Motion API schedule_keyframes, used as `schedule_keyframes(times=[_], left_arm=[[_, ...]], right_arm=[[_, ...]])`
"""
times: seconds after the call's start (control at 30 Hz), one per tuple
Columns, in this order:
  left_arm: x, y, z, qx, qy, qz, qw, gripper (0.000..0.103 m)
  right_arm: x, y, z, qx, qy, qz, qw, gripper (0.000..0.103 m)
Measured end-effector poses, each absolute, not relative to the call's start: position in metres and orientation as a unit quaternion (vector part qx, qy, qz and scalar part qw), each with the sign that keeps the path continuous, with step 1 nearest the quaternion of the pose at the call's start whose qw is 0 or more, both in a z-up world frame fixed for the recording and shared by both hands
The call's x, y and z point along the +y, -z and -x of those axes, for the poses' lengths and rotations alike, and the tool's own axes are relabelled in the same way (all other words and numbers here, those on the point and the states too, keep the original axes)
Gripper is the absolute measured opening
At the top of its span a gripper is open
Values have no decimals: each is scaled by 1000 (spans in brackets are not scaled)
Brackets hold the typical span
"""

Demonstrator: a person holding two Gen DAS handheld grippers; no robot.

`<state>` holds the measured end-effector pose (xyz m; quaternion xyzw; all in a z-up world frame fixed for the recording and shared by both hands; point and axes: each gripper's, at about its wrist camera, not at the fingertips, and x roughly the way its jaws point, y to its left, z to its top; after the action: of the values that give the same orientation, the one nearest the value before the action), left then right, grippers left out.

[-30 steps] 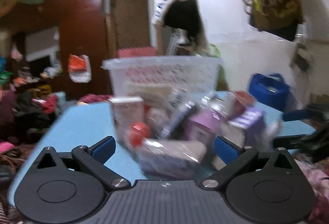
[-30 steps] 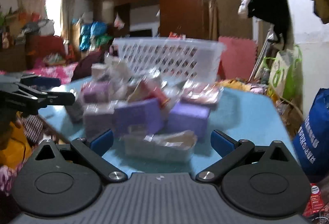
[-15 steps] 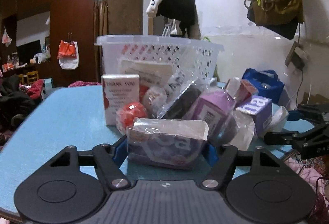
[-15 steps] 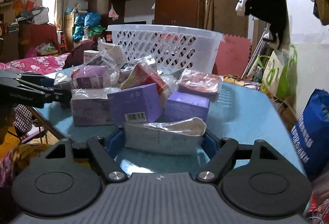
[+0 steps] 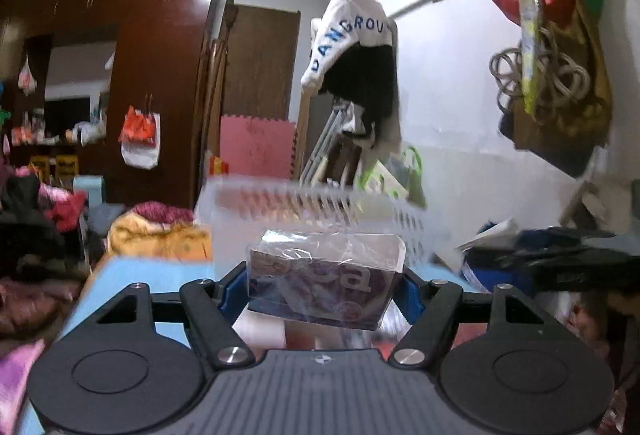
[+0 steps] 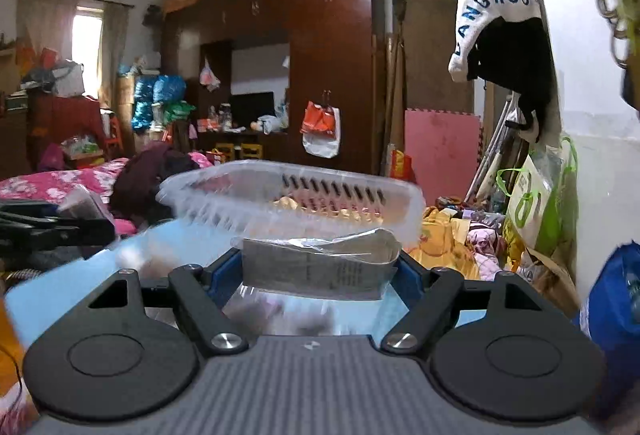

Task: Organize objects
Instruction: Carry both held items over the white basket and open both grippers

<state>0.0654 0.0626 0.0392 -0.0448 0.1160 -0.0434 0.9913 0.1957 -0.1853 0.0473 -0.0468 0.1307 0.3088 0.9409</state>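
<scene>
My left gripper (image 5: 324, 285) is shut on a dark purple box in clear wrap (image 5: 326, 281) and holds it above the blue table (image 5: 140, 275), in front of the white lattice basket (image 5: 312, 203). My right gripper (image 6: 320, 271) is shut on a grey wrapped packet (image 6: 320, 265), held above the table (image 6: 80, 275) and just short of the same basket (image 6: 296, 191). The other gripper shows as a dark shape at the right edge of the left wrist view (image 5: 576, 267) and at the left edge of the right wrist view (image 6: 52, 227).
Blurred packets lie on the table below each held item. A wardrobe (image 6: 320, 75), a pink mat (image 6: 440, 151) and hanging clothes (image 5: 356, 67) stand behind the basket. Bags hang on the right wall (image 5: 552, 67). A blue bag (image 6: 616, 299) is at the right.
Both grippers have closed on their packets and lifted them off the table, rising toward the basket's rim. The pile of boxes has dropped out of view below.
</scene>
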Motion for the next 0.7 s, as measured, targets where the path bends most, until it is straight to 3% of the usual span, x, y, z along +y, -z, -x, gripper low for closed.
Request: schedule_keyframes(times=[0.2,0.43,0.5,0.53,0.57,0.7], left_arm=[[69,-83,-165,163,7,48,985,75],[75,-71,-219,222,-9,53,974,76],[76,-71,-221,219,-9,50,975,84],[75,-68,-223,217,-13,45,975,99],[78,-66,-222,214,-21,41,976,103],[78,-67,-205,197,-23,31,980,103]], right_arm=[[-145,-75,-270,165,-287,54,942,80],[-144,-60,-291,211,-293,62,931,82],[-142,-61,-287,208,-294,67,930,100],[-141,-62,-284,204,-293,74,931,102],[-140,-65,-281,199,-290,83,932,102],[-152,-77,-258,171,-294,93,936,103]])
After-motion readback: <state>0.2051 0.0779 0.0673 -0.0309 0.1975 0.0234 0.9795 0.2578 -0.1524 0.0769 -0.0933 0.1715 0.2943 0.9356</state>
